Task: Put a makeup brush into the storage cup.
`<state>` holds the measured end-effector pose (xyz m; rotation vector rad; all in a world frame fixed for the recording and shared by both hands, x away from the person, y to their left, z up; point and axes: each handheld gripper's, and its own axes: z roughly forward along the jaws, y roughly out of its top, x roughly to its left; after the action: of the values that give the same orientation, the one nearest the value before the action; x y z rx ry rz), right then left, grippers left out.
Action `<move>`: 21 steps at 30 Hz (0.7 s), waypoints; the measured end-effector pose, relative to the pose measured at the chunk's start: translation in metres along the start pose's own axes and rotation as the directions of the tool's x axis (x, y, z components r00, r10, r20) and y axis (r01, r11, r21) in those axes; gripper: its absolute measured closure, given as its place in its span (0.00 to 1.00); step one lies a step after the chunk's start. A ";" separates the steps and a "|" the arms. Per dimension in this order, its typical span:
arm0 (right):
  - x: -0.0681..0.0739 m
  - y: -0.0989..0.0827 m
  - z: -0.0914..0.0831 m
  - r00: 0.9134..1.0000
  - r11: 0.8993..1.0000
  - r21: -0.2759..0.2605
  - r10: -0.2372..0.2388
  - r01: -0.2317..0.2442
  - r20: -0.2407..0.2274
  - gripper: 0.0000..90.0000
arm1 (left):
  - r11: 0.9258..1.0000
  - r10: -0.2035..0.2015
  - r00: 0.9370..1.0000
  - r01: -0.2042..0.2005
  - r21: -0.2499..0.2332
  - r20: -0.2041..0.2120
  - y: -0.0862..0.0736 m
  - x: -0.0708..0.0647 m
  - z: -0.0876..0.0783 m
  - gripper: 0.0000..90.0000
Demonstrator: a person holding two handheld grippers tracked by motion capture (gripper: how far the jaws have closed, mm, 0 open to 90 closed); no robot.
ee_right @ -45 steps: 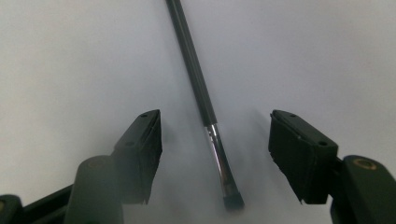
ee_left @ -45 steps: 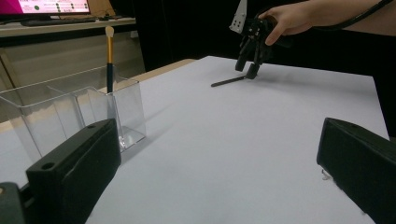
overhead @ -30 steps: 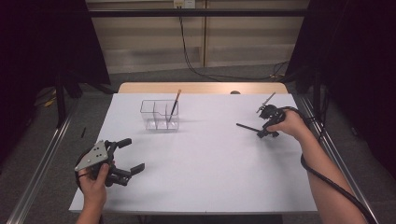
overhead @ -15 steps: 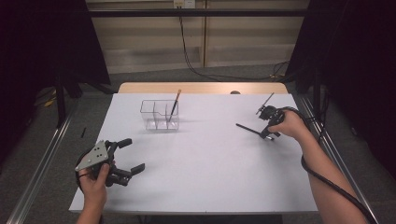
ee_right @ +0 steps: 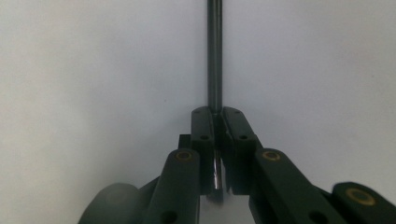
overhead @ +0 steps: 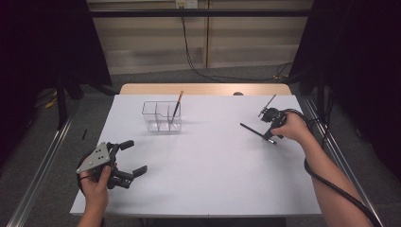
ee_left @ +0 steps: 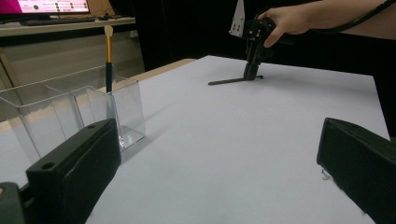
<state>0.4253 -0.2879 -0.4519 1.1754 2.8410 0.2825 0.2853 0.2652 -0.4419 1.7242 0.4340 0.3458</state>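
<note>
**Right jaws clamp a thin dark stick on the white table**

The right gripper stands tip-down at the far right part of the white table, its jaws having just been closing, with a thin dark stick between them. In the right gripper view the two jaws are drawn together on the stick, pinching it near one end; the rest of the shaft runs straight ahead of the jaw tips and lies flat on the tabletop. A short shiny bit of it shows behind the pads, between the jaw arms. In the left gripper view the same stick reaches out sideways from the foot of that gripper, low on the surface, with the person's right hand wrapped around the gripper body above.

The left gripper rests at the near left part of the table, held by the left hand. Its jaws stand wide apart with nothing between them, only bare tabletop. Ahead of its left jaw, and close beside it in the left gripper view, stands a clear plastic organiser with several compartments. A brush with a gold ferrule stands upright in one of them, pale tip up. From above, the organiser sits well apart from both grippers, and the brush leans slightly in its right-hand compartment.
</note>
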 end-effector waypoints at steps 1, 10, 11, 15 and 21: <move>0.000 0.000 0.000 1.000 1.000 0.003 0.006 -0.006 -0.002 0.94 | 1.000 0.000 1.000 0.000 0.000 0.000 0.000 0.000 0.000 0.00; 0.001 -0.003 -0.002 0.999 1.000 0.017 0.011 -0.010 -0.045 0.94 | 1.000 -0.001 1.000 0.001 -0.003 -0.006 0.000 0.000 0.000 0.00; 0.002 -0.004 -0.002 0.999 1.000 0.016 0.019 -0.018 -0.050 0.94 | 1.000 -0.001 1.000 0.001 -0.001 -0.005 0.000 0.000 0.000 0.00; 0.003 -0.007 -0.003 0.998 1.000 0.018 0.014 -0.013 -0.057 0.94 | 1.000 0.007 1.000 -0.007 0.008 -0.004 0.000 0.000 0.000 0.00; 0.005 -0.007 -0.002 0.999 0.999 0.026 -0.027 0.028 -0.041 0.93 | 1.000 0.007 1.000 -0.007 0.009 0.001 0.000 -0.001 0.003 0.00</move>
<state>0.4166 -0.2892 -0.4513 1.1470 2.9021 0.2707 0.2862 0.2624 -0.4425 1.7352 0.4297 0.3491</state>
